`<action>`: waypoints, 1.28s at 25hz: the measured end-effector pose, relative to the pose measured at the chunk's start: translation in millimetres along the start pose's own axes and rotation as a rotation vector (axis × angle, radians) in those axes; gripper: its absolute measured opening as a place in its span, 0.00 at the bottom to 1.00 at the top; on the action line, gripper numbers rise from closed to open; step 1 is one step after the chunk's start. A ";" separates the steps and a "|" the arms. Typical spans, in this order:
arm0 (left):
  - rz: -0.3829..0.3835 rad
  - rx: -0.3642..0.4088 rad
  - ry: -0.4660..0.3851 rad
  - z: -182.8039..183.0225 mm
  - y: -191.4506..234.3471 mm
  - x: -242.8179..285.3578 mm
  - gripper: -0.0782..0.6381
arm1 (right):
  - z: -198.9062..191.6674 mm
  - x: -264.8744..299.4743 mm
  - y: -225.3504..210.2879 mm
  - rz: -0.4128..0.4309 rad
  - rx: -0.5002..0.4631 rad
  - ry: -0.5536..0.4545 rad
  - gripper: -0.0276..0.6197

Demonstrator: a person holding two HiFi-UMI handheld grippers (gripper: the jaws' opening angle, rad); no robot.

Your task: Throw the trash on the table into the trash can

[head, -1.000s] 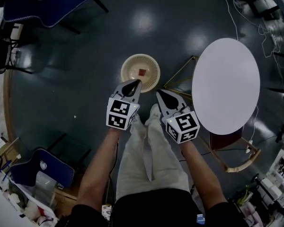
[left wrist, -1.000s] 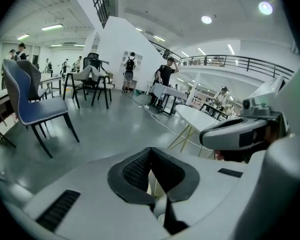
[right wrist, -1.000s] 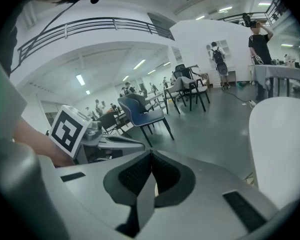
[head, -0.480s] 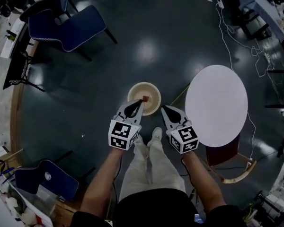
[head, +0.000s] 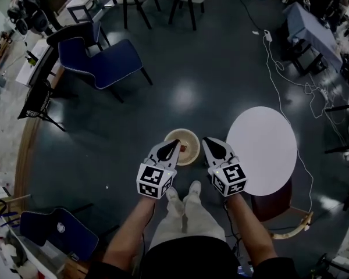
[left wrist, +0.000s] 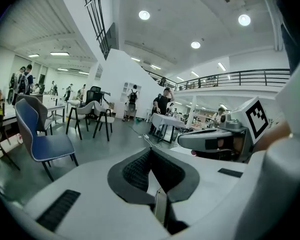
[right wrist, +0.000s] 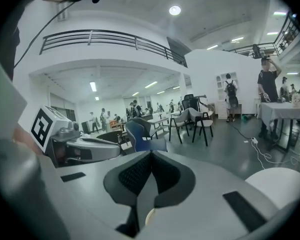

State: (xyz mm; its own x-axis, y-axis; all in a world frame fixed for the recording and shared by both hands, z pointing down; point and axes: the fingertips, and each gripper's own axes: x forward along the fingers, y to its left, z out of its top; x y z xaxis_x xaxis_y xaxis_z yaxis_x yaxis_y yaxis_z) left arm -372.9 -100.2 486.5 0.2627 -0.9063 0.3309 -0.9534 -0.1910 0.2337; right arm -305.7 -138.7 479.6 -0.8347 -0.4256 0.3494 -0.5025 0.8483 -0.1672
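At the centre of the head view, the trash can [head: 183, 132] sits on the floor just past both gripper tips, with a small reddish scrap [head: 184, 148] lying inside it. The white bench [head: 262, 150] at right centre looks bare. The likeliest slip is a foot knocking the can, which stands close to the person's shoes [head: 193, 188], or a snag on the cable [head: 273, 63] trailing at upper right. The left gripper [head: 172, 143] has its jaws pressed together on nothing. The right gripper [head: 209, 142] has jaws that likewise meet, empty.

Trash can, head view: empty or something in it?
Not empty. The trash can stands upright with its open top toward the camera, and a small reddish piece lies on its pale bottom.
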 end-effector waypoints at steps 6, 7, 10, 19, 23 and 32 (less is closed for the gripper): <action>-0.013 0.057 -0.080 45.6 -19.8 -37.2 0.13 | 42.3 -26.6 35.9 0.009 -0.050 -0.072 0.07; -0.013 0.067 -0.093 52.7 -22.1 -44.4 0.13 | 49.3 -31.3 41.8 0.010 -0.056 -0.085 0.07; -0.011 0.086 -0.131 71.4 -26.8 -63.7 0.13 | 68.0 -42.7 56.2 0.009 -0.073 -0.121 0.07; -0.031 0.120 -0.200 101.0 -39.0 -100.7 0.13 | 102.1 -59.2 93.1 0.030 -0.120 -0.187 0.07; -0.026 0.129 -0.229 114.7 -39.5 -112.6 0.13 | 116.4 -64.6 102.5 0.028 -0.124 -0.217 0.07; -0.011 0.155 -0.295 153.7 -60.8 -133.3 0.13 | 145.1 -99.4 102.7 0.010 -0.144 -0.268 0.07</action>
State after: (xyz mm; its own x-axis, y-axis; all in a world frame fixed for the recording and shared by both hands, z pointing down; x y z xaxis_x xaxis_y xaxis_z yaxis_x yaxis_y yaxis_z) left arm -372.7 -25.7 287.7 0.2402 -0.9697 0.0450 -0.9680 -0.2357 0.0863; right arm -307.0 -55.0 293.9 -0.8787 -0.4688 0.0897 -0.4729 0.8806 -0.0300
